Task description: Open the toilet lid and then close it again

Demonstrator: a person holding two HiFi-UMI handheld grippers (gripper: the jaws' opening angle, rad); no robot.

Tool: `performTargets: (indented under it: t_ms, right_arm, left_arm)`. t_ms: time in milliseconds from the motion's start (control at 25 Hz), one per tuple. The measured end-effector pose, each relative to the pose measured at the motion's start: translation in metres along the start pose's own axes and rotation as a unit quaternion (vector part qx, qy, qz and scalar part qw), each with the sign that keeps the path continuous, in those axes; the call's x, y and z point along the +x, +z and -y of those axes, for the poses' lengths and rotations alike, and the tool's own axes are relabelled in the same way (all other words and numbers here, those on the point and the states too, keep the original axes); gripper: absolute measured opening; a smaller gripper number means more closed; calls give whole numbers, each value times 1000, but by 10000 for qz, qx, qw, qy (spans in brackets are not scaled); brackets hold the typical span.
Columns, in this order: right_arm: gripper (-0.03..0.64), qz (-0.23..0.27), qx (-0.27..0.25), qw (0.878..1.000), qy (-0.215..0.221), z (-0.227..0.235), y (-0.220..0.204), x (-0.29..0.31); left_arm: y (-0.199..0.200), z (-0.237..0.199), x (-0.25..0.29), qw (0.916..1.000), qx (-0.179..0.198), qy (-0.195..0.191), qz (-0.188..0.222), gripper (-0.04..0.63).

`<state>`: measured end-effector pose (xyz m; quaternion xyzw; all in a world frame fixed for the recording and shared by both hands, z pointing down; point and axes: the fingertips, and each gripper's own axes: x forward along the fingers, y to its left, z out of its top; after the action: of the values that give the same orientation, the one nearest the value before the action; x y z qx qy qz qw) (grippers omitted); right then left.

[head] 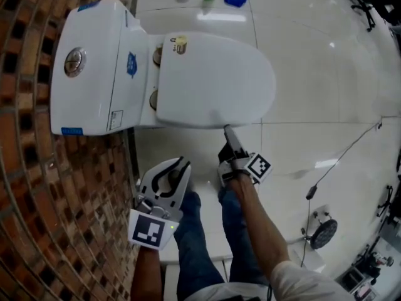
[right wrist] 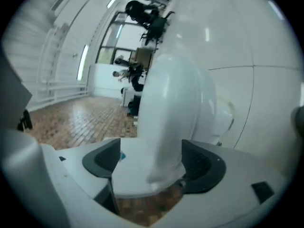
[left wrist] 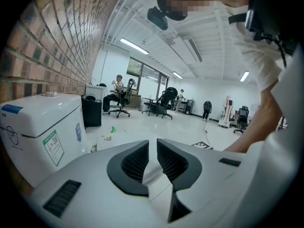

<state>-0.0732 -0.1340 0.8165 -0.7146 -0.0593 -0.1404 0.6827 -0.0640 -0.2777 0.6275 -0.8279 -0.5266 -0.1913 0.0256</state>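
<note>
At the front edge of the toilet lid [head: 213,80], the right claw [head: 229,133] is reaching in with its jaws standing wide apart. The lid's rim is sitting between them, but they are not squeezing it. The left claw [head: 178,168] is hanging beside the toilet, squeezed tight together and holding nothing. The lid is lying flat down on the toilet. I think the lifting is either about to start or all done. I cannot tell which.
</note>
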Motion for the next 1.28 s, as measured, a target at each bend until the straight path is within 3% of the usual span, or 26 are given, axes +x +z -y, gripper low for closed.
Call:
performTargets:
  t_ms: [80, 280, 480, 560, 600, 720, 800, 960, 1080, 1280]
  right_arm:
    - [402, 205, 378, 9991, -3, 8, 8, 7]
    - [413, 356, 747, 9962, -257, 25, 15, 15]
    - [402, 653, 1724, 9802, -723, 32, 22, 12]
    - [243, 693, 1516, 9813, -964, 29, 18, 4]
    - [224, 681, 1343, 9824, -1103, 28, 17, 2]
    - [225, 736, 1446, 9763, -1434, 38, 18, 6]
    - [262, 735, 1506, 9754, -1434, 41, 20, 11]
    - [299, 265, 959, 9779, -1840, 44, 22, 18]
    - [325, 188, 1009, 9803, -1690, 48, 23, 25]
    - [282, 132, 612, 9864, -1517, 34, 25, 13]
  left_arm:
    - [-1, -1, -2, 10000, -55, 33, 28, 44]
    - [-7, -2, -8, 9999, -119, 59, -54, 46]
    - [-13, -5, -14, 9998, -122, 115, -77, 44]
    - [-15, -6, -16, 9997, -159, 136, -84, 44]
    - [-14, -6, -17, 9997, -172, 137, -75, 44]
    - [-10, -5, -17, 9997, -185, 136, -37, 44]
    - [-9, -6, -18, 9997, -178, 146, -5, 46]
    - [-11, -6, -21, 9997, -187, 115, -58, 44]
    - [-16, -7, -24, 9998, -135, 109, -105, 44]
    - [-2, -6, -27, 9996, -202, 195, 63, 44]
